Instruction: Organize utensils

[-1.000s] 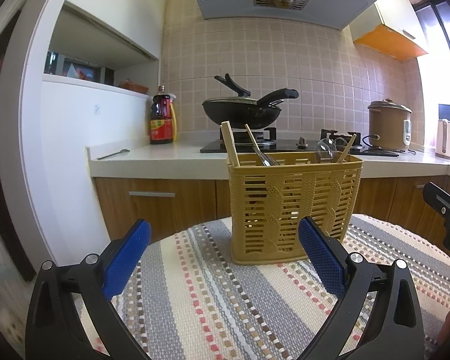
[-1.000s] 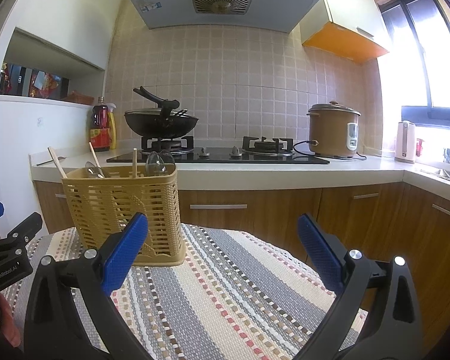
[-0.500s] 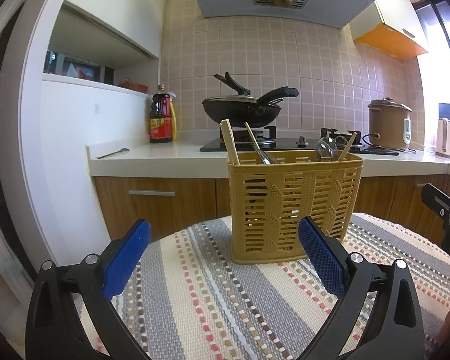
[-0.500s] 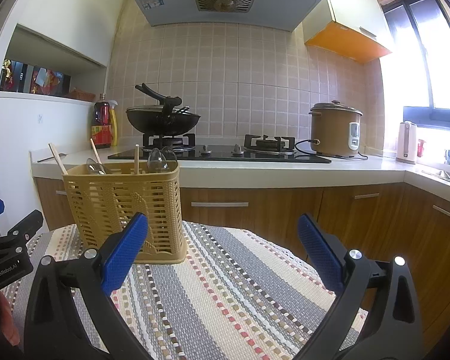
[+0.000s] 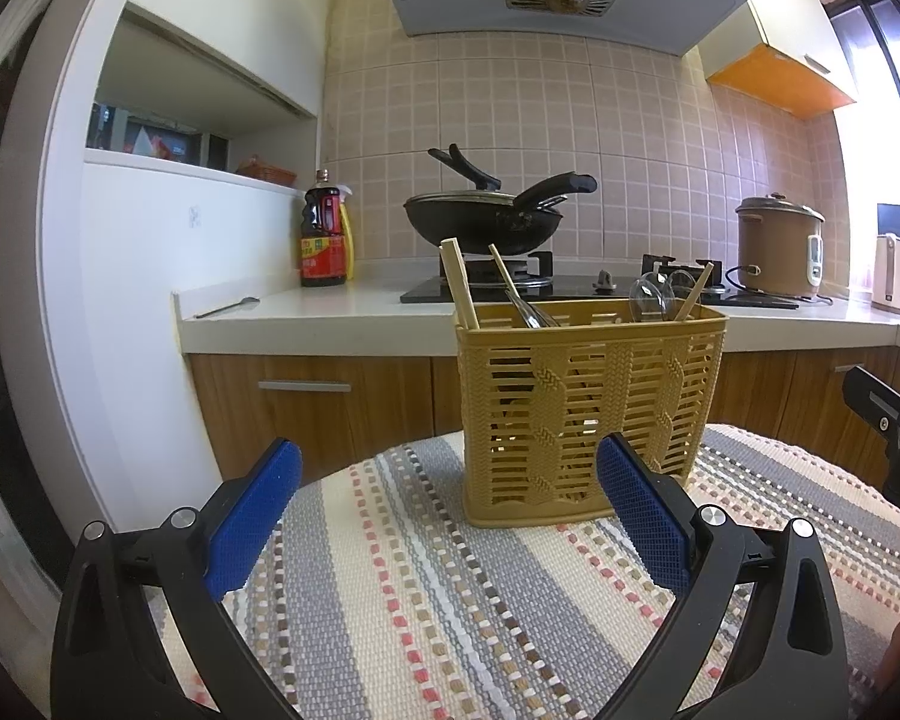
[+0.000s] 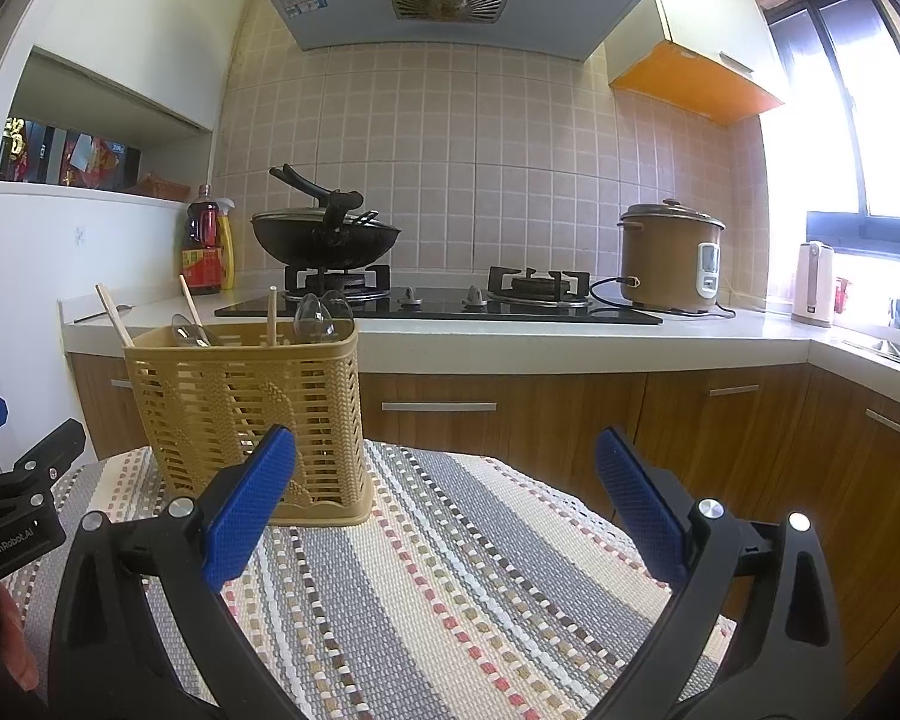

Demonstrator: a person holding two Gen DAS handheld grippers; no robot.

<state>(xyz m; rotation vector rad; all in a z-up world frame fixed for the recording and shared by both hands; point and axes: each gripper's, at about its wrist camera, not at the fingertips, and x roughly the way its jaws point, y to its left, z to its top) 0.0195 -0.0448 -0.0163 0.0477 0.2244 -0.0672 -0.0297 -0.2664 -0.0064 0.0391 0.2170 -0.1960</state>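
A tan woven plastic utensil basket [image 5: 588, 408] stands on a striped mat [image 5: 450, 588]; it also shows at the left of the right wrist view [image 6: 252, 414]. Wooden chopsticks [image 5: 459, 282] and metal spoons [image 5: 648, 300] stick up out of it. My left gripper [image 5: 447, 510] is open and empty, just in front of the basket. My right gripper [image 6: 444, 498] is open and empty, to the right of the basket. Each gripper's black body shows at the edge of the other's view.
Behind the mat runs a white counter [image 5: 306, 312] with wooden cabinets below. On it are a black wok [image 5: 486, 219] on the hob, an oil bottle [image 5: 324, 240], a brown rice cooker [image 6: 669, 258] and a white kettle [image 6: 813, 282].
Both views have shifted only slightly; the basket sits a touch lower in the right wrist view. Both grippers stay open and empty.
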